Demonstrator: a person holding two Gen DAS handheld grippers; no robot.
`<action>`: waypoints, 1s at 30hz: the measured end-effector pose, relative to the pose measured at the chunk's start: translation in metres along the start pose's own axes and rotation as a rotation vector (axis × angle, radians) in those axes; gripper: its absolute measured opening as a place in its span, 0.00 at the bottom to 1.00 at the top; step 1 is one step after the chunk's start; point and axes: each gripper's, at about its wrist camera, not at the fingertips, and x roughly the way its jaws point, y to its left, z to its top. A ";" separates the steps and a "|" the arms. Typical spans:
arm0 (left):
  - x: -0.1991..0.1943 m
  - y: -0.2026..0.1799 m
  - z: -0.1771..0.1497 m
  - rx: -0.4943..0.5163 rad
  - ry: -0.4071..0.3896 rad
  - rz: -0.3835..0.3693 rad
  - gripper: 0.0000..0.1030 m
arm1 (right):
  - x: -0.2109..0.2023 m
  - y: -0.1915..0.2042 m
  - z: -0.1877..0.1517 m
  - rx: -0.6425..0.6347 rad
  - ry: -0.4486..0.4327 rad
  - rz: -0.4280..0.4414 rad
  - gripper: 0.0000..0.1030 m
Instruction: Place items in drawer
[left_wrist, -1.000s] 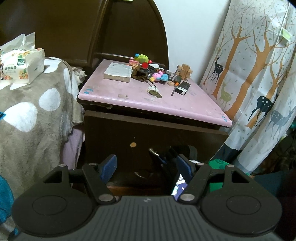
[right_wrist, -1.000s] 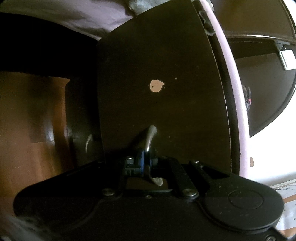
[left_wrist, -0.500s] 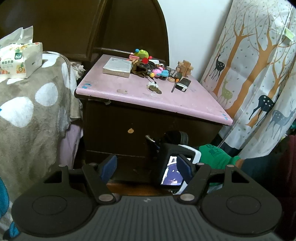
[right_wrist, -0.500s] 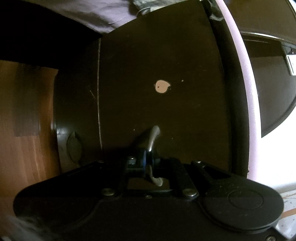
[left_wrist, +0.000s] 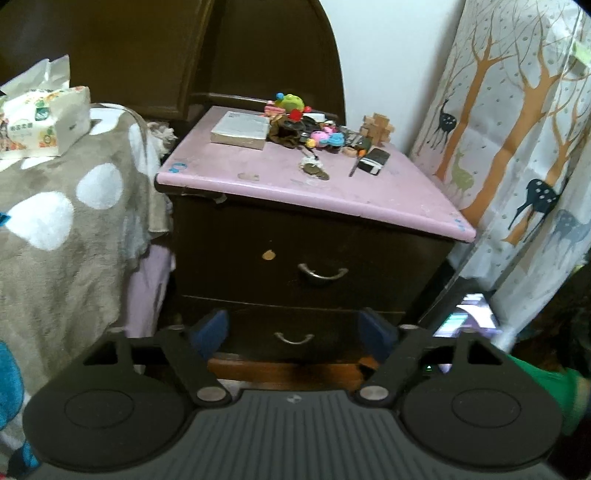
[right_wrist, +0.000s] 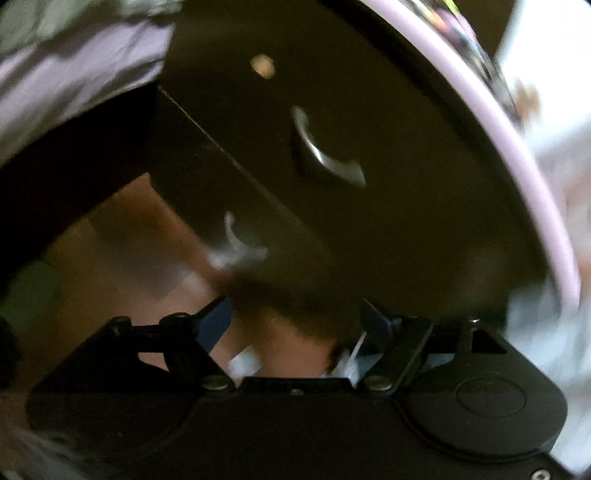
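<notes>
The upper drawer (left_wrist: 310, 258) of the dark nightstand (left_wrist: 221, 236) sits shut, its front flush with the cabinet, at 12 o'clock from the left gripper (left_wrist: 295, 328) in the left wrist view. Its curved metal handle (left_wrist: 323, 274) hangs free, with a small pale mark (left_wrist: 268, 254) at 10 o'clock from it. Below lies the lower drawer (left_wrist: 295, 332) with its own small handle (left_wrist: 294, 338), framed between the left gripper's blue pads (left_wrist: 212, 326), which stand spread wide and hold nothing.

On the pink top (left_wrist: 369, 192) rest a grey book (left_wrist: 240, 129), a heap of colourful toys (left_wrist: 306, 125), a wooden puzzle (left_wrist: 376, 125), a black wallet (left_wrist: 373, 160) and some coins (left_wrist: 316, 170). A spotted blanket (left_wrist: 74, 221) with a tissue pack (left_wrist: 40, 122) lies at 9 o'clock; a deer-print curtain (left_wrist: 517, 147) hangs at 3 o'clock.

The right wrist view is blurred and tilted. The right gripper (right_wrist: 295, 325) is released, its fingers parted and clear of the upper handle (right_wrist: 325, 155), which shows at 12 o'clock from it, with the lower handle (right_wrist: 236, 236) at 11 o'clock.
</notes>
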 end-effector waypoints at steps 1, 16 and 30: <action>0.000 -0.001 -0.001 0.000 0.003 0.004 0.83 | -0.009 -0.006 -0.008 0.058 0.004 0.023 0.79; -0.040 -0.051 0.000 0.026 -0.029 0.033 0.89 | -0.170 -0.050 -0.099 0.566 -0.131 0.203 0.97; -0.119 -0.096 -0.015 0.055 -0.087 0.059 0.89 | -0.276 -0.065 -0.128 0.648 -0.278 0.123 0.97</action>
